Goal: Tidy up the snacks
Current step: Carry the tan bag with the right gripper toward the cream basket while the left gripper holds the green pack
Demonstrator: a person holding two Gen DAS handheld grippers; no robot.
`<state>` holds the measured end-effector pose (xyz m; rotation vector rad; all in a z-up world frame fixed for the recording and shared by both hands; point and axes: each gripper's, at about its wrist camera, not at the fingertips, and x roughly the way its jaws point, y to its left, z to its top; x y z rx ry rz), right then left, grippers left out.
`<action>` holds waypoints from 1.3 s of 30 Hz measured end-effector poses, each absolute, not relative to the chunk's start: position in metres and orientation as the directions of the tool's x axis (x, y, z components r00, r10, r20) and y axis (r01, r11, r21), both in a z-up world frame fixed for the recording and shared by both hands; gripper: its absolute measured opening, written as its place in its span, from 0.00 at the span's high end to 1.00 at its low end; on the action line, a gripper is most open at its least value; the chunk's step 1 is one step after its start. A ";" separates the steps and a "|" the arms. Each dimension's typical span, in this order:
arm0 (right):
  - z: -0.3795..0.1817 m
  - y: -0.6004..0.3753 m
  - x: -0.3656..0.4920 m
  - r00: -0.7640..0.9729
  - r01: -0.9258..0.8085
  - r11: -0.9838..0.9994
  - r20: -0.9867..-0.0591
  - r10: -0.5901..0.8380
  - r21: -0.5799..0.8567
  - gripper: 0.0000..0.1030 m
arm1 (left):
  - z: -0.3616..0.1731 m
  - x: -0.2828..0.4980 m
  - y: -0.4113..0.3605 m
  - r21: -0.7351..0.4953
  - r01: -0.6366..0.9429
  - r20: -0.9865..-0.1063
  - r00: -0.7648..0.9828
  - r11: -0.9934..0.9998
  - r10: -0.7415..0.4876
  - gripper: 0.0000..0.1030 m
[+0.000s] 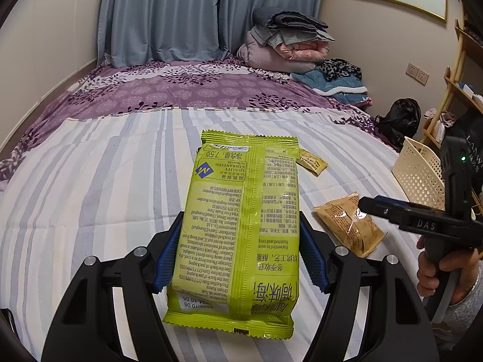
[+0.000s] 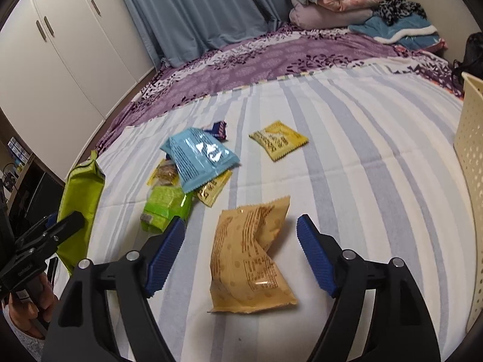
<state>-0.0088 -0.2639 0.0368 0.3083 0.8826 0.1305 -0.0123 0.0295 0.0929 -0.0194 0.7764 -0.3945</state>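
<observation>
My left gripper (image 1: 240, 229) is shut on a large lime-green snack bag (image 1: 241, 226) and holds it above the striped bed. The same bag (image 2: 80, 208) shows edge-on at the left of the right wrist view. My right gripper (image 2: 241, 232) is open, its blue pads either side of a tan snack packet (image 2: 250, 256) that lies on the sheet. That packet (image 1: 350, 224) and the right gripper (image 1: 366, 203) also show in the left wrist view. A pile with a blue packet (image 2: 199, 157), a small green packet (image 2: 164, 206) and yellow packets lies further off.
A cream perforated basket (image 2: 471, 181) stands at the bed's right edge, also in the left wrist view (image 1: 419, 175). A lone yellow packet (image 2: 279, 140) lies mid-bed. Folded bedding and clothes (image 1: 289, 45) are stacked at the far end. White wardrobes (image 2: 60, 45) stand left.
</observation>
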 end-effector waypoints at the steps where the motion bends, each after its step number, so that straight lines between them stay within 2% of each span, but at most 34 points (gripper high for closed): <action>1: 0.032 -0.262 -0.008 0.620 0.014 0.950 -0.748 0.236 0.311 0.25 | 0.092 -0.012 0.029 -0.163 0.340 -0.680 0.642 0.926 -0.355 0.31; 7: 0.014 -0.246 -0.002 0.571 -0.014 0.960 -0.785 0.239 0.281 0.23 | 0.091 -0.011 0.030 -0.173 0.337 -0.683 0.636 0.926 -0.359 0.31; 14: 0.002 -0.235 0.002 0.565 -0.024 0.982 -0.808 0.169 0.189 0.24 | 0.089 -0.009 0.032 -0.182 0.326 -0.687 0.633 0.928 -0.358 0.31; 15: 0.002 -0.234 0.001 0.568 -0.027 0.985 -0.808 0.157 0.172 0.25 | 0.089 -0.009 0.032 -0.182 0.325 -0.687 0.633 0.928 -0.357 0.31; 19: 0.003 -0.232 -0.002 0.580 -0.033 0.994 -0.808 0.105 0.105 0.43 | 0.086 -0.009 0.031 -0.186 0.322 -0.690 0.630 0.928 -0.357 0.31; 23: 0.006 -0.236 -0.005 0.585 -0.024 0.992 -0.803 0.115 0.124 0.47 | 0.085 -0.008 0.029 -0.187 0.326 -0.691 0.627 0.927 -0.360 0.31; 39: 0.047 -0.246 -0.017 0.682 -0.029 0.991 -0.722 0.116 0.132 0.48 | 0.092 -0.013 0.019 -0.173 0.354 -0.684 0.628 0.919 -0.371 0.31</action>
